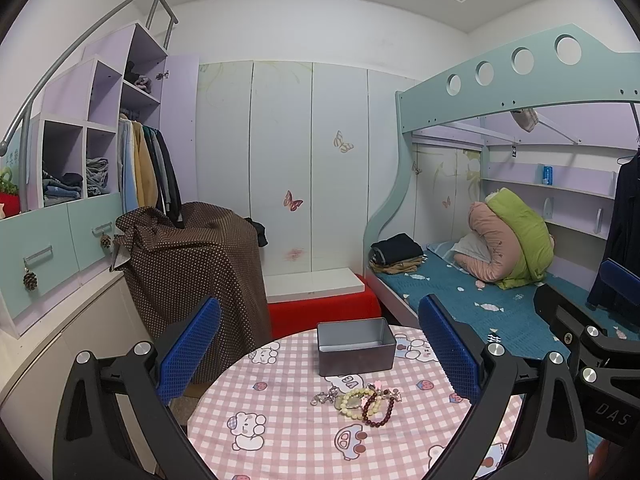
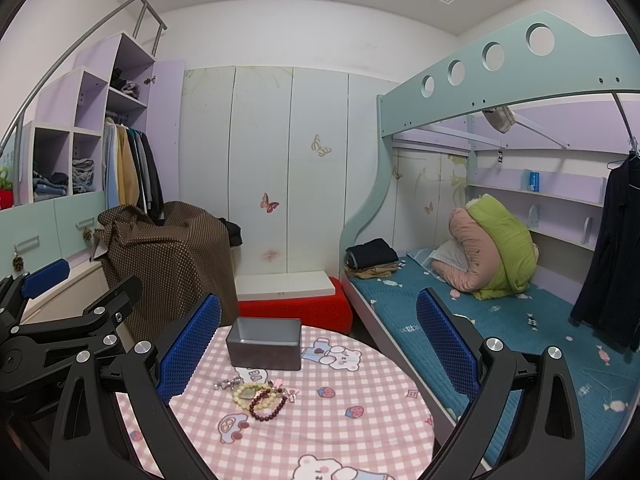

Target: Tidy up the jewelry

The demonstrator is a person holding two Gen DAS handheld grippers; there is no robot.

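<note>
A small pile of jewelry (image 1: 360, 402) lies on the round table with a pink checked cloth (image 1: 280, 432): a cream bead bracelet (image 1: 352, 400), a dark red bead bracelet (image 1: 378, 414) and a silver piece (image 1: 322, 397). An open grey metal box (image 1: 354, 346) stands just behind the pile. My left gripper (image 1: 320, 356) is open and empty above the table. In the right wrist view the pile (image 2: 260, 394) and box (image 2: 264, 342) sit left of centre, and my right gripper (image 2: 318, 354) is open and empty above the cloth (image 2: 340, 420).
A chair draped in brown dotted fabric (image 1: 192, 276) stands behind the table at left, a red stool with a white board (image 1: 320, 300) behind it, and a bunk bed with a blue sheet (image 1: 480, 304) at right. The other gripper (image 2: 60, 320) shows at left.
</note>
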